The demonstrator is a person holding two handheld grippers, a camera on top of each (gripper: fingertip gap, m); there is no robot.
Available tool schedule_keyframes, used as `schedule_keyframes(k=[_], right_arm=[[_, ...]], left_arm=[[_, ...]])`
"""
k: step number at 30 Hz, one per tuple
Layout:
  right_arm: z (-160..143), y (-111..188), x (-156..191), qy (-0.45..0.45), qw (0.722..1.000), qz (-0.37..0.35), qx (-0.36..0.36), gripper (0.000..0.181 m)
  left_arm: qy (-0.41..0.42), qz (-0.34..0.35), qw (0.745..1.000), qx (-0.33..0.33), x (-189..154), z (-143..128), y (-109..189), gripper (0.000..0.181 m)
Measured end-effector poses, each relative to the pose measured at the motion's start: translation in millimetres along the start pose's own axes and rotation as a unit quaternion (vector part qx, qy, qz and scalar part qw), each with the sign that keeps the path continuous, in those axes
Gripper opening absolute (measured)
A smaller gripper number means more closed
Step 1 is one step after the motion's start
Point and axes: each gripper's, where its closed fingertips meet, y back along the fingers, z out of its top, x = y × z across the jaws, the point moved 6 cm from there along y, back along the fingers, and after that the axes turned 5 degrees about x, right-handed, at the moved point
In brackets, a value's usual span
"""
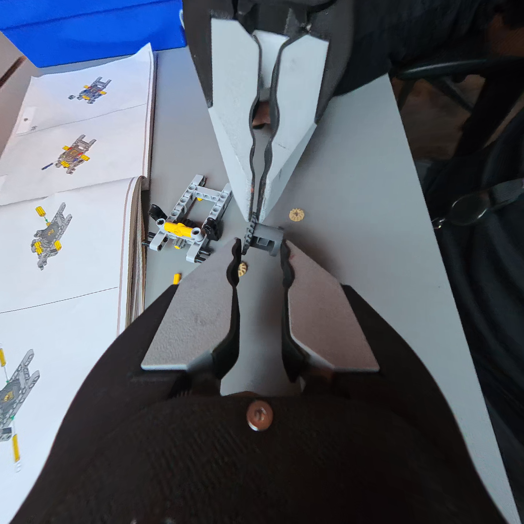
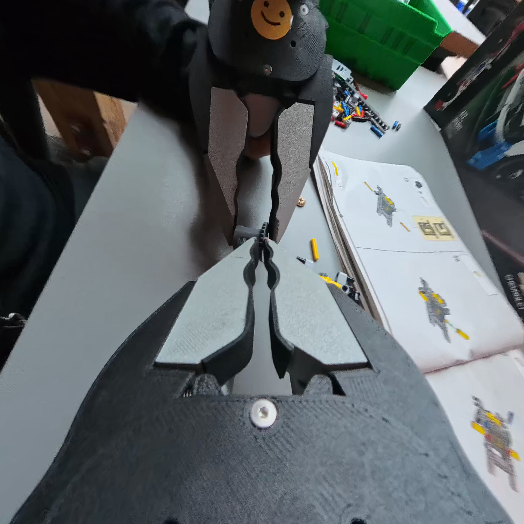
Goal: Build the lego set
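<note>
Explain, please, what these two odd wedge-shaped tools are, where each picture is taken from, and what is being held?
They are hand-held grippers, each with a camera looking along its two fingers. The left wrist view shows the left gripper open around a grey gear piece; the right gripper, facing it, pinches the piece's toothed wheel. The right wrist view shows the same meeting from the other side. On the grey table lie a half-built grey frame, an open instruction booklet, two tan gears and a yellow pin.
</note>
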Motion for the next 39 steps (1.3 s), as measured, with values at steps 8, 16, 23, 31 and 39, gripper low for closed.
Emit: schedule_keyframes(k=[8,16,23,31,39], right_arm=[[-3,5,4,0.022,1.0,-0.015,0.017,0.0],[-23,15,22,-0.028,0.996,0.058,0.06,0.004],[-33,19,33,-0.042,0.994,0.075,0.07,0.006],[-35,13,34,-0.027,0.994,0.066,0.088,0.004],[-36,11,34,-0.017,0.994,0.063,0.093,0.003]], left_arm=[[-0.028,-0.001,0.998,0.059,-1,-16,0,0.022],[-0.022,-0.029,0.996,0.077,-5,-20,-2,0.022],[0.004,-0.057,0.995,0.079,-4,-20,-2,0.023],[0.014,-0.06,0.995,0.08,-3,-20,-3,0.03],[0.023,-0.077,0.993,0.082,-6,-17,-7,0.038]])
